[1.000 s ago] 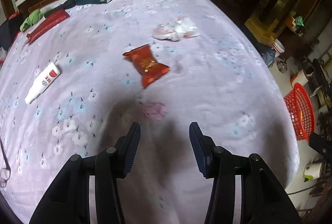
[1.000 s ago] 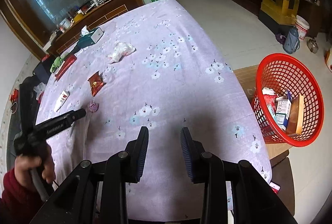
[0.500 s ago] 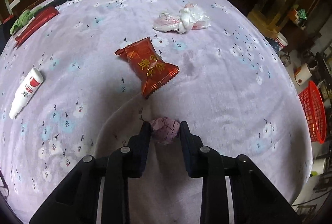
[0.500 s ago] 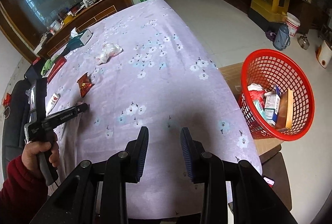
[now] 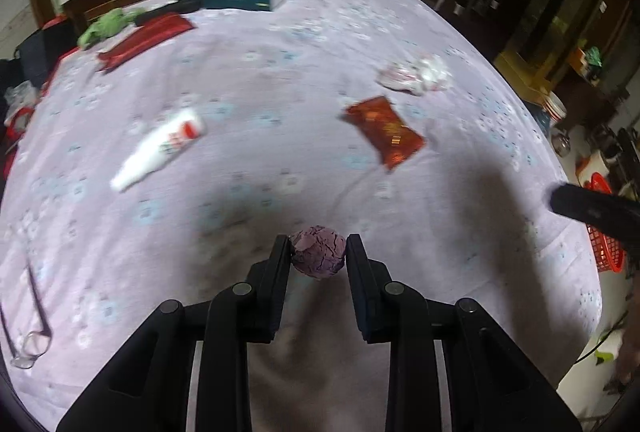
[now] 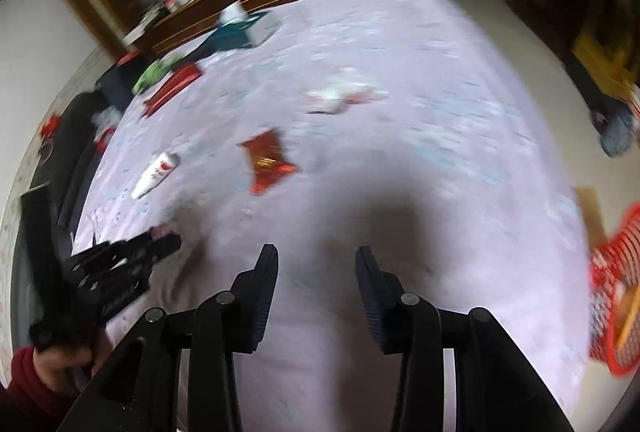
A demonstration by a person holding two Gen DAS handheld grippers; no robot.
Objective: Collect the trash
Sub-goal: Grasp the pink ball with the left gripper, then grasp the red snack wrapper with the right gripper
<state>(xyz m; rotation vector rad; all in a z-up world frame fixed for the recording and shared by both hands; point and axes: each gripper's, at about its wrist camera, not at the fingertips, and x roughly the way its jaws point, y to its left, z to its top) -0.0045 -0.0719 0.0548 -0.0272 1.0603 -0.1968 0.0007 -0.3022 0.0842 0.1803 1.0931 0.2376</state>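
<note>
Lilac floral cloth (image 5: 460, 43) over table, cluttered sideboard behind. Left gripper (image 5: 319, 252) clamped on purple paper ball (image 5: 319, 256), held above cloth near front edge. Right gripper (image 6: 317, 260) parted, holding nothing. On cloth: red wrapper (image 5: 384, 131), white tube (image 5: 160, 147), crumpled plastic (image 5: 416, 75) (blurred). Red basket (image 6: 616, 296) off table's right side.
</note>
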